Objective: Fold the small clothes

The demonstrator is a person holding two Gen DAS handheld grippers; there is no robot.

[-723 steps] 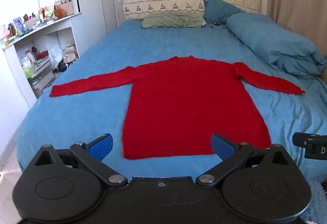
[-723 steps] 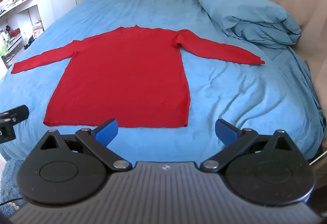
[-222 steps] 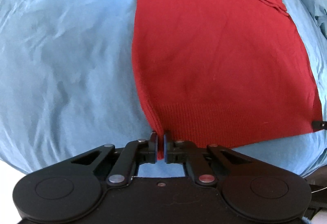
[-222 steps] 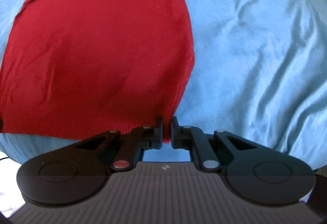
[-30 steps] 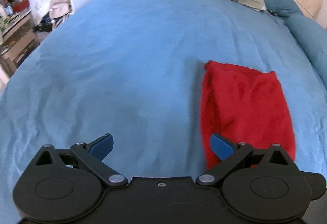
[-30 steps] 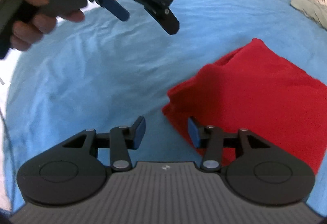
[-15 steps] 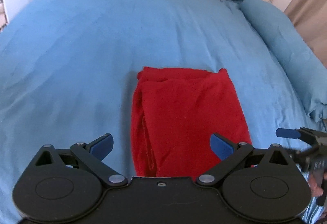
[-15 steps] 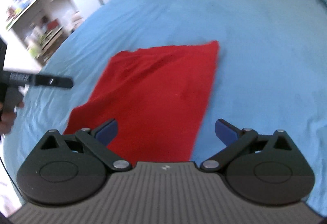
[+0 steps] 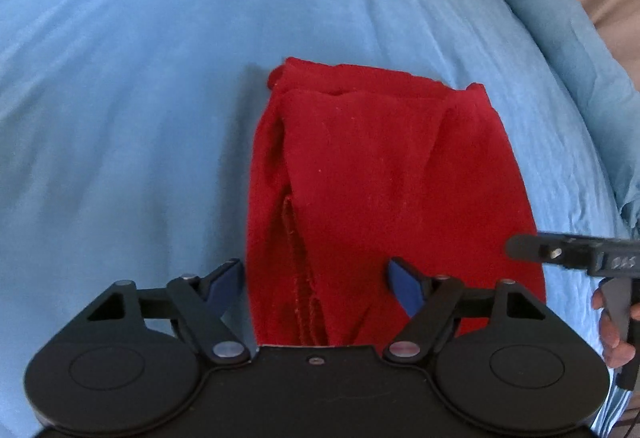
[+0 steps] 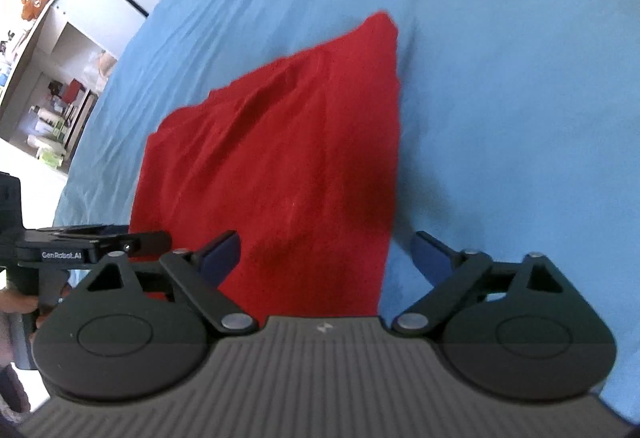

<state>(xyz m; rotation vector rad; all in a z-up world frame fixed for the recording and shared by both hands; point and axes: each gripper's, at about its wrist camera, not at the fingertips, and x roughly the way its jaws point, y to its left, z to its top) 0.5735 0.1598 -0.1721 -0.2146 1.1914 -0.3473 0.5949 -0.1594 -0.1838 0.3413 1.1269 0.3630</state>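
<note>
Left tool (image 9: 316, 284): spread, nothing pinched; jaws just been narrowing, blue pads (image 9: 224, 284) straddling the near-left corner of the red sweater (image 9: 384, 178), one pad off its left edge over the bed sheet (image 9: 120, 98), the other over the cloth. No pad contact visible.

Right tool (image 10: 326, 252): spread as wide as it goes, empty. Left pad over red cloth, right pad over bare sheet, so the sweater's near-right edge lies between them. Seen from the left wrist view, it enters at the right frame edge, level with the sweater's near-right corner; fingers of the right hand (image 9: 612, 322) wrapped on the handle.

Sweater: folded to a narrow stack, lying flat mid-bed, long axis running away from both tools. Left side shows loose stacked layers and a stitched hem (image 9: 298, 258) peeking out; top end slightly bunched.

Judged step: taking both near corners for one more fold, near end over far end.

Notes for doing it well:
- Go low enough on the left to catch every layer at that edge, hem included; a top-layer-only pinch likely peels the stack open.
- Avoid scooping up sheet with the outer pads.
- Close both sides at matching depth, lift together, keep the near edge taut and level.
- Lay onto the far edge squarely; bunched top end may need smoothing first.

Risk: uneven grip skews the fold.
</note>
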